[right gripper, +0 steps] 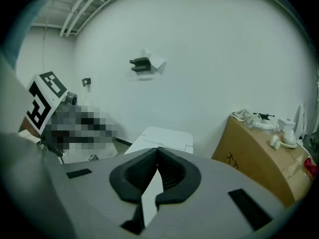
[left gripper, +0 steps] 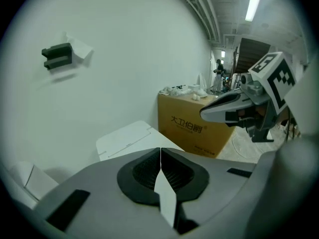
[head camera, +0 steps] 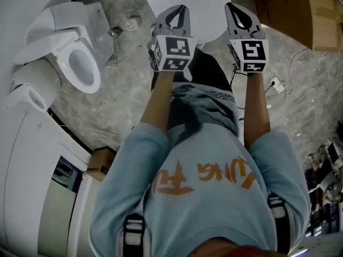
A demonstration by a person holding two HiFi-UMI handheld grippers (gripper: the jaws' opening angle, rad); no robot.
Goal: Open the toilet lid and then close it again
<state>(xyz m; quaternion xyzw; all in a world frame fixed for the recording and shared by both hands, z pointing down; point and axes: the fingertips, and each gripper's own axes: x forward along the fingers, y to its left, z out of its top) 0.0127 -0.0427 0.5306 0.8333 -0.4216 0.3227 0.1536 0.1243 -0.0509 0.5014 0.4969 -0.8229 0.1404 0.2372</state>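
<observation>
Stood over the grey marbled floor (head camera: 123,100), both arms stretched forward. Held the left gripper (head camera: 179,12) out front, its claw pressed together pad against pad and pinching nothing. Held the right gripper (head camera: 236,12) near it, about level with it and not touching it, its claw likewise pressed together and empty.

Found the toilet (head camera: 75,58) at the floor's far left edge, against the curved white wall (head camera: 21,4), well apart from both grippers. Saw its bowl opening uncovered inside the seat ring (head camera: 83,66), with the toilet lid (head camera: 48,44) tipped back behind it. Noted a small round floor drain (head camera: 132,23) between the toilet and the left gripper.

Looked, through the left gripper view, past the closed tips at a flat white carton (left gripper: 127,138) lying against the wall, with a brown cardboard box (left gripper: 194,126) just beside it, on its right. Made out a black bracket (left gripper: 57,56) fixed high on that wall, and loose white items on top of the cardboard box, too small to tell apart. Caught the same carton, box and bracket in the right gripper view.
</observation>
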